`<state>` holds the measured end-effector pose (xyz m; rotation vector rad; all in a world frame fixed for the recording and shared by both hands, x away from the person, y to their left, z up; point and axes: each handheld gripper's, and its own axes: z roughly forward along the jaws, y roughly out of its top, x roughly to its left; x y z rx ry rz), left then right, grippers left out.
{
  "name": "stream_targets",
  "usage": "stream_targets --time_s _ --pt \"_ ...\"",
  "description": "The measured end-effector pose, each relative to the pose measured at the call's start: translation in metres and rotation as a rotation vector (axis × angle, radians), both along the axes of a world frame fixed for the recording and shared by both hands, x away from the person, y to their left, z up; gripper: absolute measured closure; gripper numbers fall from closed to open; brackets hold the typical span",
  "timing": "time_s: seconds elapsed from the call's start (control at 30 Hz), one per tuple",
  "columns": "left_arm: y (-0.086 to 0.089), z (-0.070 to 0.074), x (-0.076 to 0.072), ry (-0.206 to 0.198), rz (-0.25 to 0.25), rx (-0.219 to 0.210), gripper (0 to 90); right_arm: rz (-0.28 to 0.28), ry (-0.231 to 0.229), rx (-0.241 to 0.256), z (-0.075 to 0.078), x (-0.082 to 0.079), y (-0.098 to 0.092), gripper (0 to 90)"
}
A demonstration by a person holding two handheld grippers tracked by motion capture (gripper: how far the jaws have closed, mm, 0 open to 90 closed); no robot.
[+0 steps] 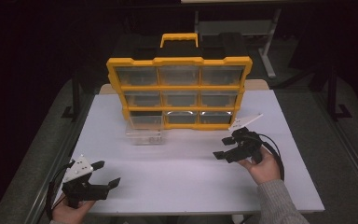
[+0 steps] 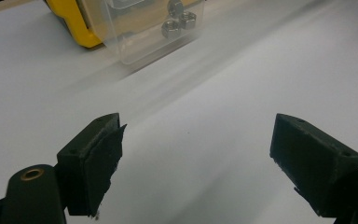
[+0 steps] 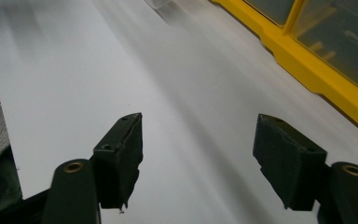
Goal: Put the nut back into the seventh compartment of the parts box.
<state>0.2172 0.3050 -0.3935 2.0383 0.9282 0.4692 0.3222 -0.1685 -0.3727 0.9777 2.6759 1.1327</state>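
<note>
We note both grippers, left (image 1: 106,173) and right (image 1: 222,147), gaping and empty; the drawer (image 1: 143,136) sits pulled out below the organizer (image 1: 179,61), so approach level, gripping its front wall squarely.

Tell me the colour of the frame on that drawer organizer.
Yellow: the organizer frame is yellow, with a matching handle. The high view shows it best.

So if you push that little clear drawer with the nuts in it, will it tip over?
Probably not: the clear drawer sits low and flat on the white table, so it should slide. Its plastic looks smooth, maybe slippery to grip. The loose metal nuts inside would likely rattle and shift.
</note>
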Motion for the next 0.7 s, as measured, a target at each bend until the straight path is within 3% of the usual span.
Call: stream_targets --time_s 0.53,0.7 --pt "0.0 0.0 0.0 -0.002 -0.004 0.002 16.4 -0.049 -0.011 0.01 -0.017 -0.017 -0.017 25.1" --pt "0.0 0.0 0.0 -0.001 -0.005 0.007 16.4 -0.072 -0.012 0.017 -0.029 -0.026 -0.025 24.4"
